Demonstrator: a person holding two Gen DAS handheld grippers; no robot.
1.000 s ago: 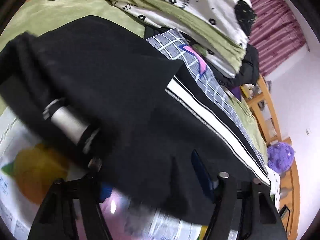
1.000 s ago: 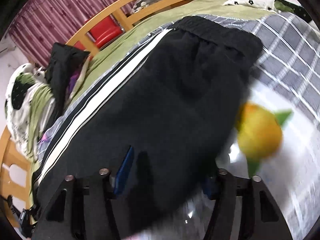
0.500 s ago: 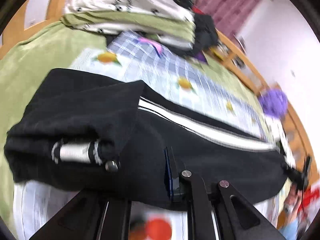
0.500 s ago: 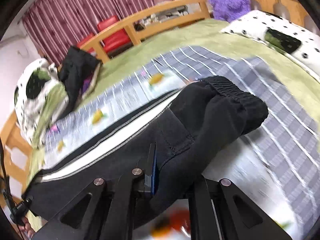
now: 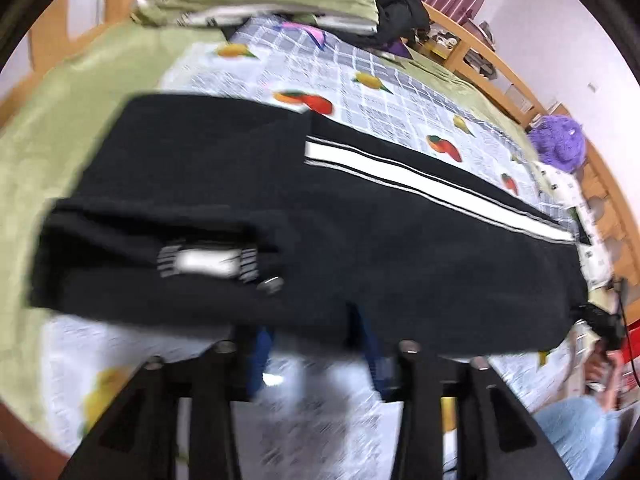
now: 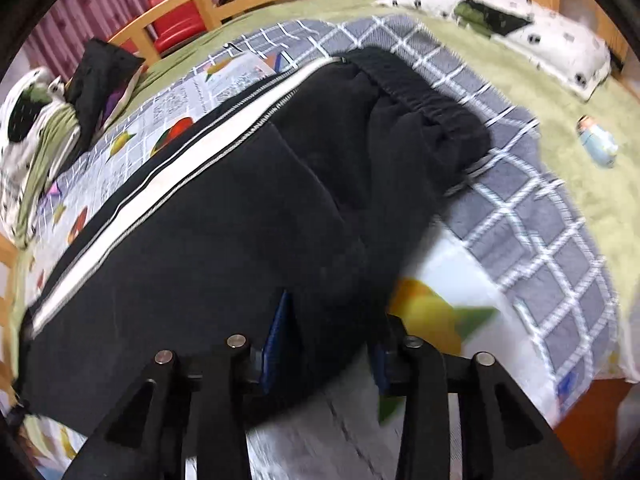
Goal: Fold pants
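Left hand-held gripper (image 5: 316, 344), right hand-held gripper (image 6: 328, 340) spread, straddling pants (image 5: 360, 248) edge.

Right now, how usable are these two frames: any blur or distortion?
Left wrist view: motion blur smears the pants and the printed sheet by the gripper; fisheye bends the bed frame. Right wrist view: sharper on the waistband, blurred low.

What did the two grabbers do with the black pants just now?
Both opened. Half a second ago the left gripper and right gripper were pinched shut on the near edge of the pants; now their fingers stand apart, with that edge lying loose between them. The pants went from lifted to flat on the bedspread. The fold and white stripe stayed as they were.
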